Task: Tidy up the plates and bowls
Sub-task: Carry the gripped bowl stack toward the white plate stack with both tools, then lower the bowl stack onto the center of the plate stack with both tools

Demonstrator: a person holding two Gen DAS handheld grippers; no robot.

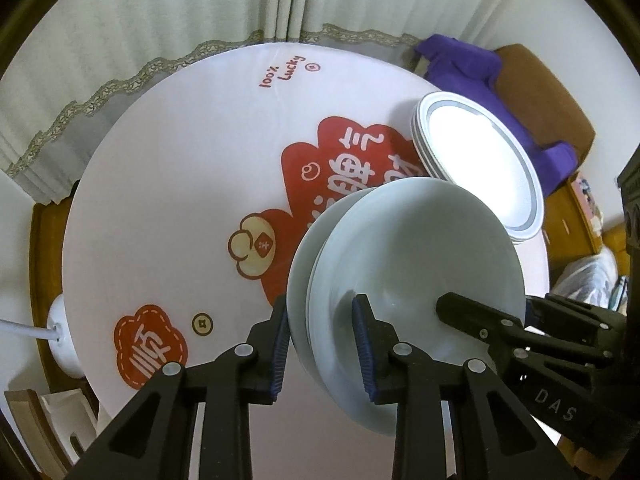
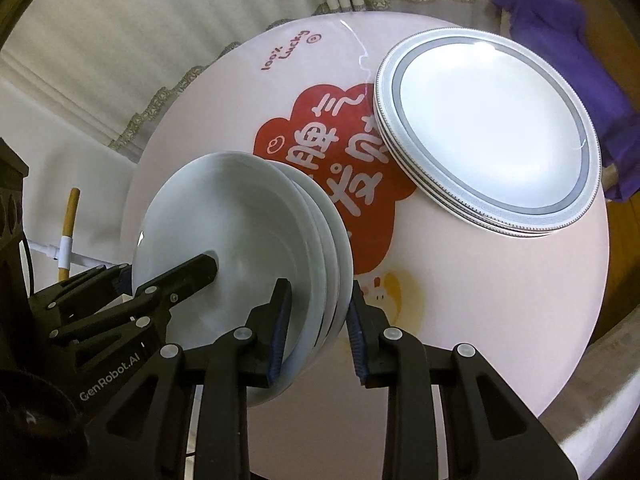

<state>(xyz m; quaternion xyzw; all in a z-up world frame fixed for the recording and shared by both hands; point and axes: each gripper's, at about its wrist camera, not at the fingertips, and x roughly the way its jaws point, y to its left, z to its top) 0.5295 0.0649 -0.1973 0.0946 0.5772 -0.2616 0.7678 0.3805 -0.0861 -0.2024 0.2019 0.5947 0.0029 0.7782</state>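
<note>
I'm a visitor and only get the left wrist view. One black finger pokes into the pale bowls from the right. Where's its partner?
Observer: Outside the stack. The right gripper has its jaws either side of the bowls, pressing their rims.
Operator: The bowls hide the plates' near edge. Do they touch?
Observer: No. The plates lie apart, and the tablecloth shows its red print between them.
Operator: Anything off the table I'm missing?
Observer: A wooden stick banded with white tape, left of the bowls.

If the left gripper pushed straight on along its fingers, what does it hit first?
Probably the tablecloth: the left gripper is already clamped on the bowl stack rim, and beyond its fingertips only the red print shows. Depth unclear.
</note>
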